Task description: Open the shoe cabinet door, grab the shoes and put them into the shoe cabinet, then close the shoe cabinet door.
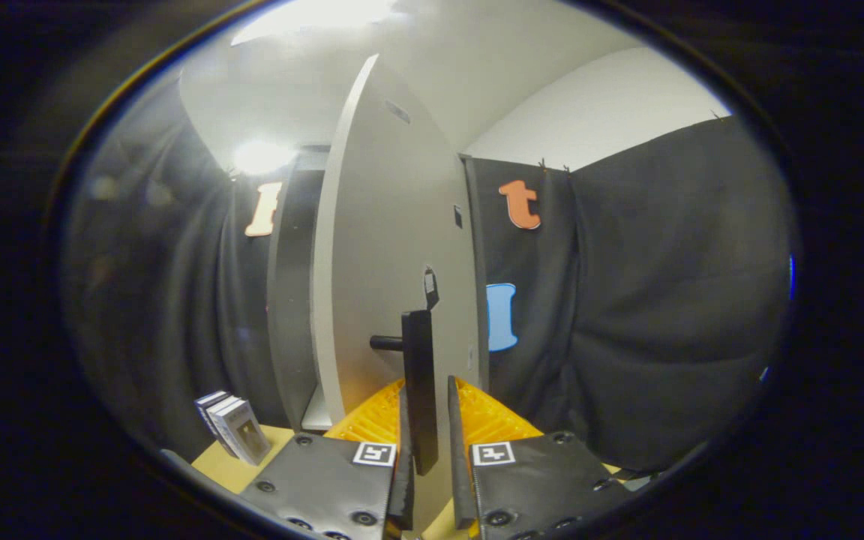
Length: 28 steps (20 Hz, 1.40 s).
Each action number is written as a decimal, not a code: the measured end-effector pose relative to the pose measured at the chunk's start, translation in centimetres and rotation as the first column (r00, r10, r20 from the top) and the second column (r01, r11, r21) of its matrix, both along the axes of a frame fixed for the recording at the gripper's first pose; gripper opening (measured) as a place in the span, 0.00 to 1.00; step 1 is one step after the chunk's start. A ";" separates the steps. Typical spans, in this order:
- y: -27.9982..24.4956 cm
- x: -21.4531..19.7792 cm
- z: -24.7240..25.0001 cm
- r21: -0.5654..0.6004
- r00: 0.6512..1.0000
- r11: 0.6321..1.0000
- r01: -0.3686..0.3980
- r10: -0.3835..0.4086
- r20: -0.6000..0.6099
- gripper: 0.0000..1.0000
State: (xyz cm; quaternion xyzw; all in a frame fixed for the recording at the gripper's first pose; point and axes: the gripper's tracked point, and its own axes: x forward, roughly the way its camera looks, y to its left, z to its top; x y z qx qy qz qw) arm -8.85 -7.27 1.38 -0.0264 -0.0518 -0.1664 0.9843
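The shoe cabinet door (394, 240) is swung out and stands almost edge-on just ahead of me, pale and tall. Its dark bar handle (419, 375) stands off the door on a short post and runs down between my fingers. My gripper (427, 420) has its fingers only narrowly apart around the bar. The left finger (404, 442) lies against the handle, while a thin gap shows between the handle and the right finger (456, 435). Behind the door's left edge stands the cabinet body (289, 315), and a strip of its pale inner shelf (316, 414) shows at the bottom.
A few small upright boxes (231, 429) stand on the light wooden table (226, 469) to the left of the cabinet. Black cloth hangs close on both sides, and a bright lamp (259, 156) glares above the cabinet.
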 end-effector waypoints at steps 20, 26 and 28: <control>-10.5 -4.7 1.7 0.003 0.995 0.995 0.099 -0.099 0.021 0.16; -12.5 -7.5 2.6 0.019 0.981 0.984 0.177 -0.178 0.073 0.15; -12.2 -7.4 2.6 0.022 0.981 0.984 0.178 -0.179 0.078 0.15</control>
